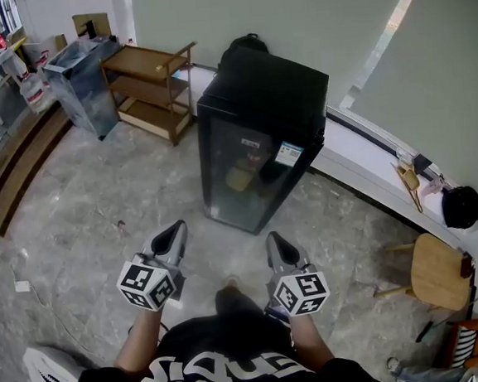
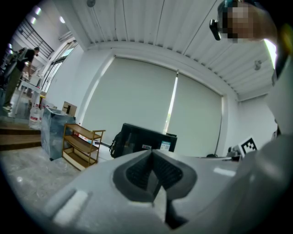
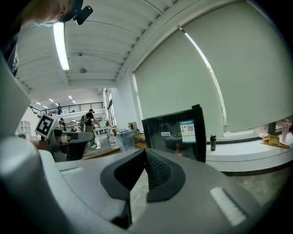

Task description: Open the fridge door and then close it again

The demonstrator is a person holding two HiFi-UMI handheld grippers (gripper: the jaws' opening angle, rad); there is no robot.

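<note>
Grey left gripper (image 1: 176, 229), grey right gripper (image 1: 275, 241): both clenched, empty | black glass-fronted fridge (image 1: 271, 83): shut, well apart | risk: door (image 1: 237, 174) edge missed unless jaws are opened.

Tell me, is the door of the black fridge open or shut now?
Shut. The glass door sits flush on the fridge, with no gap showing at its edges in the head view.
</note>
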